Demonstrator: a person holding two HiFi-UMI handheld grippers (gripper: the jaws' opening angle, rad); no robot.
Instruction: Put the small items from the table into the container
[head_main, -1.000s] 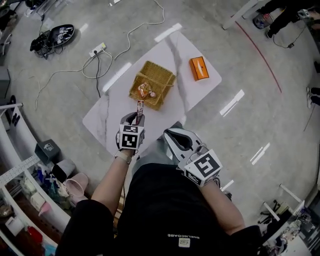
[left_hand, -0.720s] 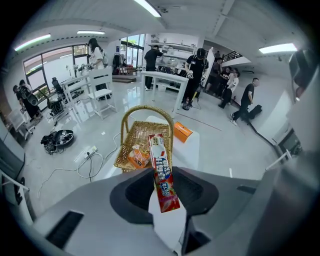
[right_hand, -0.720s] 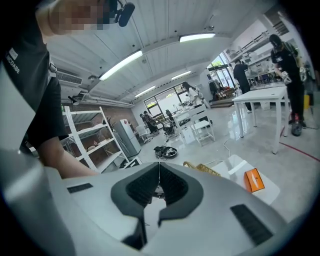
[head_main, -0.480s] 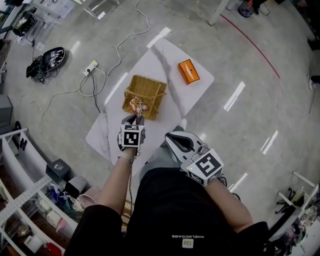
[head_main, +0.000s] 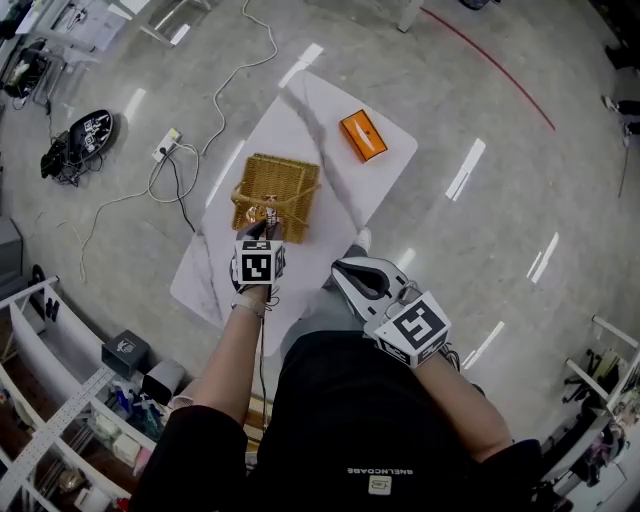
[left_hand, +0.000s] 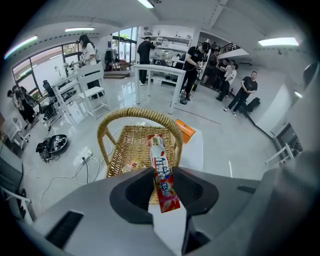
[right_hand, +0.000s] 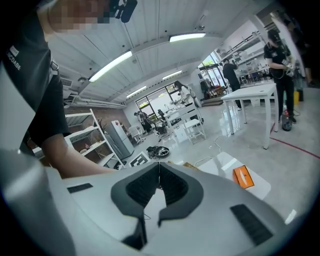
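Left gripper view: a red sweet packet (left_hand: 159, 155) is clamped between the jaws of the left gripper (left_hand: 162, 172), its upper end raised over the near rim of the wicker basket (left_hand: 125, 145), in which another small wrapped item (left_hand: 131, 166) is seen. The basket is set on a white table (left_hand: 196, 150), with an orange box (left_hand: 185, 129) beyond it. The jaws of the right gripper (right_hand: 159, 172) are pressed together with nothing between them, close to the person's body
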